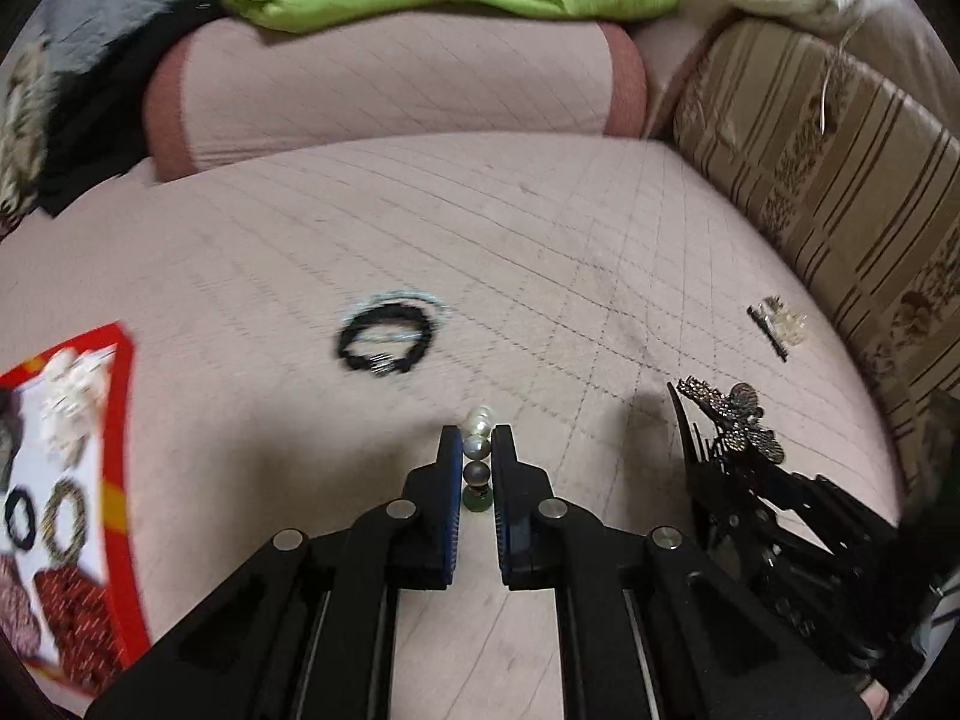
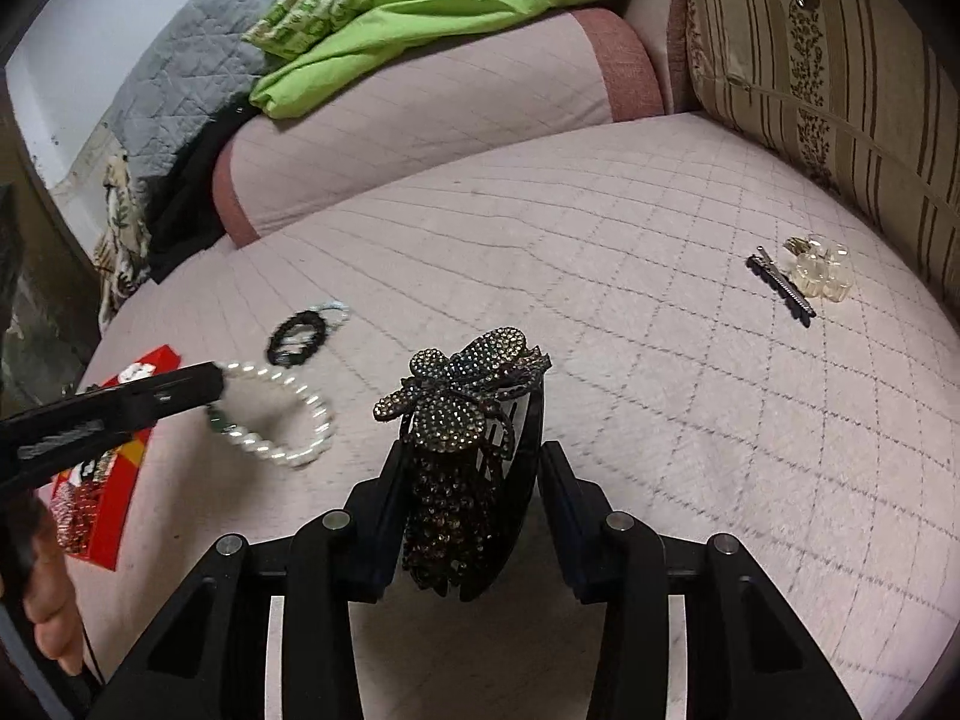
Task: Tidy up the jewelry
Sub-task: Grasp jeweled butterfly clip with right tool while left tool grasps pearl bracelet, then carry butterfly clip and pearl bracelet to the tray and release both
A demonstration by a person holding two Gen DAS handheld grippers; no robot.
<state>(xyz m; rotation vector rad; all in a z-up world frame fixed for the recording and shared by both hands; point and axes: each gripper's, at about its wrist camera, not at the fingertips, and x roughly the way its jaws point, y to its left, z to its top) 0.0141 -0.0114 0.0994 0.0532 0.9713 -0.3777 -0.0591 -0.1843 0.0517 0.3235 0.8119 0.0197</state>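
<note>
Across the whole scene runs a pink quilted bed, the carrier of every loose item. Its far side is closed by a pink bolster under a green cloth, its right side by a striped cushion.

At the near left edge lies a red-rimmed tray, already holding several hair ties and ornaments; judged from this, it is the collecting point.

Step in hand: both pieces appear picked up and ready for transfer. The right gripper has its fingers closed on a rhinestone butterfly hair clip, held upright. The left gripper has its fingers closed on a pearl bracelet, pinching the strand while the loop hangs free.

Next move, as a judgement: carry each piece left to the tray and release inside the rim. The hanging loop may swing or snag on the rim.

Remaining on the bed: a black beaded bracelet mid-left, overlapping a pale ring, and a small barrette with clear beads far right, near the cushion. The centre of the bed is open for travel.
</note>
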